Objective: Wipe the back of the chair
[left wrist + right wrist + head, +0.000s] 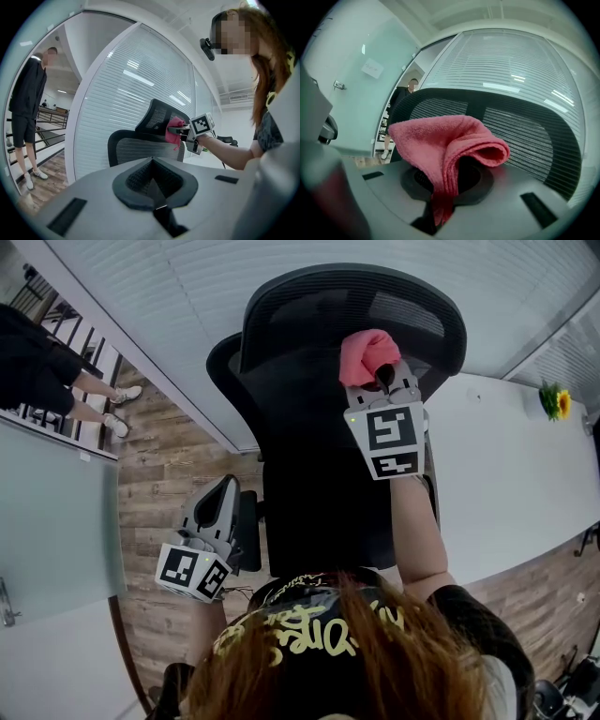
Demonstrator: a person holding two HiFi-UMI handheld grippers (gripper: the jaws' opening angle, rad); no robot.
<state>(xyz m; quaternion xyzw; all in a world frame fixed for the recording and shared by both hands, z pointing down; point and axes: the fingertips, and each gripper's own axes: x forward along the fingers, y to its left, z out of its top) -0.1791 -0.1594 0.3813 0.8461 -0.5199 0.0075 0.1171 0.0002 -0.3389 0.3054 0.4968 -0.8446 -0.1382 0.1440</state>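
Your right gripper (380, 373) has its jaws clamped on a folded pink cloth (450, 145). The fabric bunches above the jaws and a tail hangs down through the gap. You hold it high, right at the headrest (309, 296) of the black mesh chair (314, 484); whether the cloth presses on the mesh is unclear. Your left gripper (153, 190) sits low on the chair's left side, apart from it, with its jaws together and nothing between them. A person in dark clothes (27, 108) stands by a railing on the wooden floor (164, 479), well to the left. A white table (506, 474) to the right of the chair carries a small yellow flower (561, 404).
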